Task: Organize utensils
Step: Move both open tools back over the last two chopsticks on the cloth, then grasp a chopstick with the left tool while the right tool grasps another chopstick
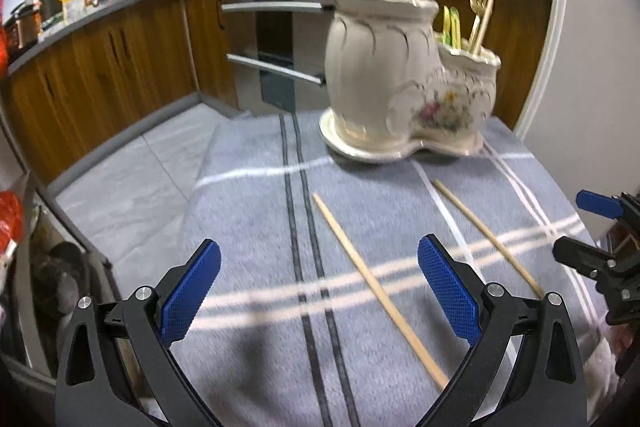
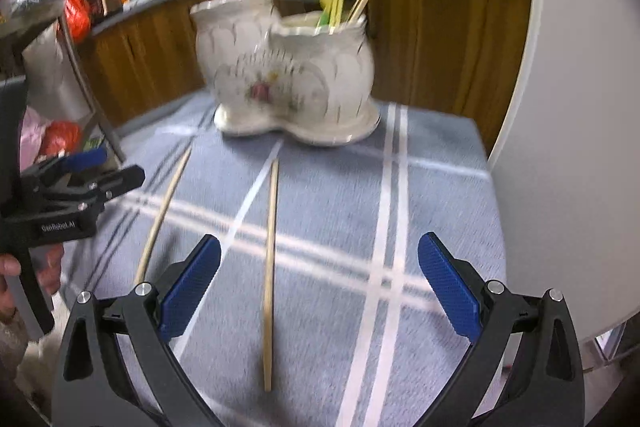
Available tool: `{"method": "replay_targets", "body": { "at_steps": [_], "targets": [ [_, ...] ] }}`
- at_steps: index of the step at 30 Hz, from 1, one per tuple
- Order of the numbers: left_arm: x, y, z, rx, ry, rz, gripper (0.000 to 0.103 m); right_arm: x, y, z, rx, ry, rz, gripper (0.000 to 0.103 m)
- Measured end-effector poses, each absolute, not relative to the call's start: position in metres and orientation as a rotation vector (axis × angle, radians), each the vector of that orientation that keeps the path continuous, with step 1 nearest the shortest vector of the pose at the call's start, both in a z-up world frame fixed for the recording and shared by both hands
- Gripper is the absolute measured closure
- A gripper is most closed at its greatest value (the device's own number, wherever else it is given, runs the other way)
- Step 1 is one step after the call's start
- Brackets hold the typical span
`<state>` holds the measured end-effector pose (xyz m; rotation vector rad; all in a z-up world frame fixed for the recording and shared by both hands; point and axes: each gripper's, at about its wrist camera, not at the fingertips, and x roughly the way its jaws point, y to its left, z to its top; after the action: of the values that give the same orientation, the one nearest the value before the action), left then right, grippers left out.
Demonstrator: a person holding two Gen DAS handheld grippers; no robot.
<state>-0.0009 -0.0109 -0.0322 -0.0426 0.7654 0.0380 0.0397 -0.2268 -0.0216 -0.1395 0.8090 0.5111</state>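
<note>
Two wooden chopsticks lie on the grey striped cloth: one (image 1: 372, 283) between my left gripper's fingers, the other (image 1: 488, 233) further right. In the right wrist view the first chopstick (image 2: 162, 215) lies left and the second chopstick (image 2: 270, 267) lies between my right fingers. A cream two-pot ceramic holder (image 1: 400, 83) stands at the back with forks, chopsticks and green-handled utensils; it also shows in the right wrist view (image 2: 288, 67). My left gripper (image 1: 320, 291) is open and empty. My right gripper (image 2: 320, 287) is open and empty.
The cloth-covered table (image 1: 248, 211) ends at the left above a tiled floor (image 1: 132, 183). Wooden cabinets (image 1: 104, 67) and an oven (image 1: 276, 39) stand behind. A white wall (image 2: 568, 107) is at the right. Clutter and a red bag (image 2: 76, 11) sit at the left.
</note>
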Motion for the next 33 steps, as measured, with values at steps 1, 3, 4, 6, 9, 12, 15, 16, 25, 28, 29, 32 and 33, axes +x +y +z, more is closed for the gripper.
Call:
{"method": "replay_targets", "body": {
  "at_steps": [1,3,4,6,9,12,15,16,25,28,29,32,33],
  "targets": [
    [-0.002,-0.012,-0.035,-0.045,0.785,0.028,0.005,0.038,-0.225,-0.023,-0.149,0.815,0.517,0.006],
    [-0.004,-0.016,-0.04,-0.043,0.813,0.002,0.005,0.033,-0.221,-0.027,-0.169,0.832,0.545,0.007],
    [-0.005,-0.018,-0.042,-0.034,0.829,-0.005,0.005,0.031,-0.22,-0.028,-0.171,0.838,0.556,0.008],
    [-0.005,-0.024,-0.047,-0.011,0.855,-0.023,0.005,0.029,-0.215,-0.031,-0.173,0.859,0.579,0.016],
    [-0.007,-0.033,-0.052,0.01,0.878,-0.057,0.009,0.027,-0.209,-0.037,-0.198,0.882,0.58,0.036],
    [-0.01,-0.042,-0.056,0.049,0.903,-0.094,0.03,0.024,-0.204,-0.04,-0.215,0.898,0.604,0.052],
    [-0.012,-0.044,-0.061,0.078,0.918,-0.116,0.051,0.022,-0.201,-0.043,-0.23,0.912,0.627,0.067],
    [-0.013,-0.043,-0.061,0.083,0.915,-0.121,0.057,0.022,-0.2,-0.044,-0.234,0.917,0.631,0.071],
    [-0.017,-0.014,-0.056,0.086,0.949,-0.168,0.097,0.026,-0.207,-0.045,-0.301,0.908,0.602,0.098],
    [-0.017,-0.006,-0.054,0.101,0.958,-0.152,0.096,0.032,-0.21,-0.041,-0.3,0.901,0.579,0.096],
    [-0.016,-0.002,-0.053,0.098,0.965,-0.151,0.096,0.034,-0.21,-0.039,-0.296,0.901,0.585,0.091],
    [-0.011,0.004,-0.047,0.07,0.954,-0.143,0.089,0.039,-0.202,-0.032,-0.308,0.884,0.598,0.066],
    [-0.008,0.004,-0.045,0.063,0.948,-0.143,0.087,0.041,-0.197,-0.031,-0.313,0.885,0.604,0.066]
  ]
}}
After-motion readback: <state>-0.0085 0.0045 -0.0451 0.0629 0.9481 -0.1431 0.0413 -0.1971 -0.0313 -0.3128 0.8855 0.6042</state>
